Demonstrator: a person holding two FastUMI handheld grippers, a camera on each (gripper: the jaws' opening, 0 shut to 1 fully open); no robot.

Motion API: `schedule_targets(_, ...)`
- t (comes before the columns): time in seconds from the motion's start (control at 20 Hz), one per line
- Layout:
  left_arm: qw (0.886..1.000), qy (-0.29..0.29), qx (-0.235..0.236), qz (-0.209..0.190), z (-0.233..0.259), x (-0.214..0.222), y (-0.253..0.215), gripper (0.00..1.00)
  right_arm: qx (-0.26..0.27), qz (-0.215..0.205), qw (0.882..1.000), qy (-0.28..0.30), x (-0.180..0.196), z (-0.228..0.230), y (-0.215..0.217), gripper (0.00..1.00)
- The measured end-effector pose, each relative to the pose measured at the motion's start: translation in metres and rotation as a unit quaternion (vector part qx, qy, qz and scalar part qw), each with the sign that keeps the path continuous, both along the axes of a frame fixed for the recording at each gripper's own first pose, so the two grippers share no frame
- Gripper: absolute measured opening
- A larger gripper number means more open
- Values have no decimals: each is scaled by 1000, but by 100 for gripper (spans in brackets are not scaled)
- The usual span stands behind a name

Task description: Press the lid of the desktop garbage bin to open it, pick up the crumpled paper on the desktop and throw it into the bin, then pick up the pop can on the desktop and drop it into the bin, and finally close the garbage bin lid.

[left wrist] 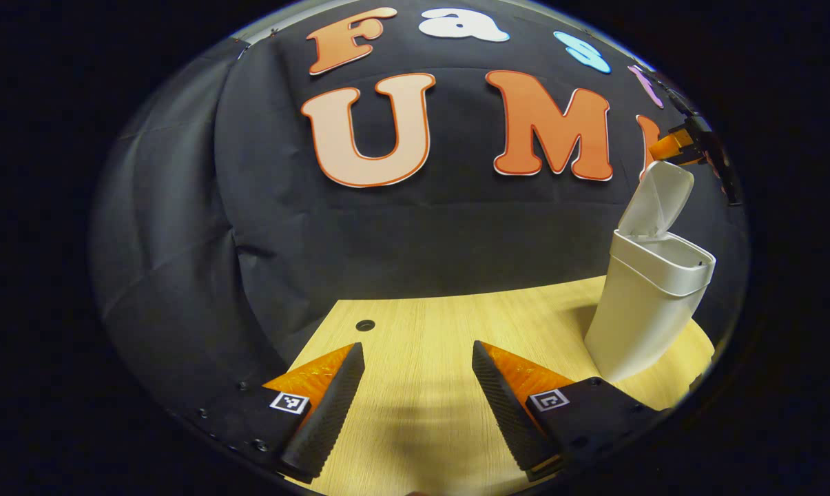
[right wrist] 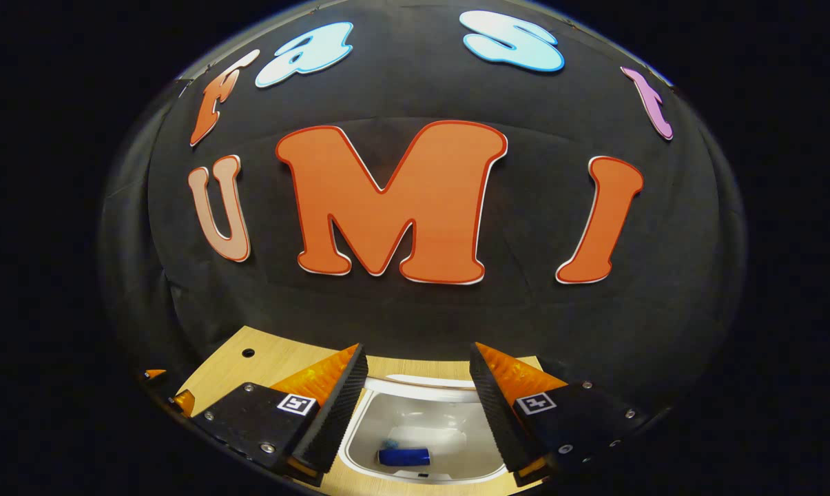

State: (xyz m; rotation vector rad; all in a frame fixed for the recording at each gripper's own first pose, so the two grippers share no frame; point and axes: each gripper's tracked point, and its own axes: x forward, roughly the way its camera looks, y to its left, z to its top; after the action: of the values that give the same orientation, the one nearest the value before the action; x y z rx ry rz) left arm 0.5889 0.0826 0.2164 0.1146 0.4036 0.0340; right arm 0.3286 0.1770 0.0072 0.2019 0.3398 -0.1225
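Observation:
The white desktop bin (left wrist: 645,310) stands at the right of the wooden table (left wrist: 415,324), its lid (left wrist: 656,200) flipped up and open. My left gripper (left wrist: 418,346) hovers low over the bare tabletop, open and holding nothing. My right gripper (left wrist: 690,145) hangs above the raised lid. In the right gripper view that gripper (right wrist: 416,348) is open directly over the bin's mouth (right wrist: 401,413). A blue pop can (right wrist: 404,456) lies on its side at the bottom of the bin. A pale crumpled shape (right wrist: 439,435) beside it looks like the paper.
A small round hole (left wrist: 365,325) sits in the table near its far left edge, also visible as a hole (right wrist: 248,353) in the right gripper view. The black cloth wall rises right behind the table. Part of the left gripper (right wrist: 180,399) shows low at the left.

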Motion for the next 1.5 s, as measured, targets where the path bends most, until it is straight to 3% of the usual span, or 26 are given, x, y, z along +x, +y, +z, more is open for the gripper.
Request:
schedule_targets(0.45,998,2,2,-57,2,19,-34,100,23,-16,998,48,-44,-51,14,90)
schedule_targets(0.65,998,9,-4,-63,-1,17,-39,100,41,-22,995,84,-61,-85,20,91)
schedule_targets(0.95,998,15,0,-65,-4,11,-41,100,41,-22,992,120,-74,-115,27,83)
schedule_targets(1.5,998,19,11,-65,-5,5,-41,100,36,-43,987,154,-86,-139,33,46)
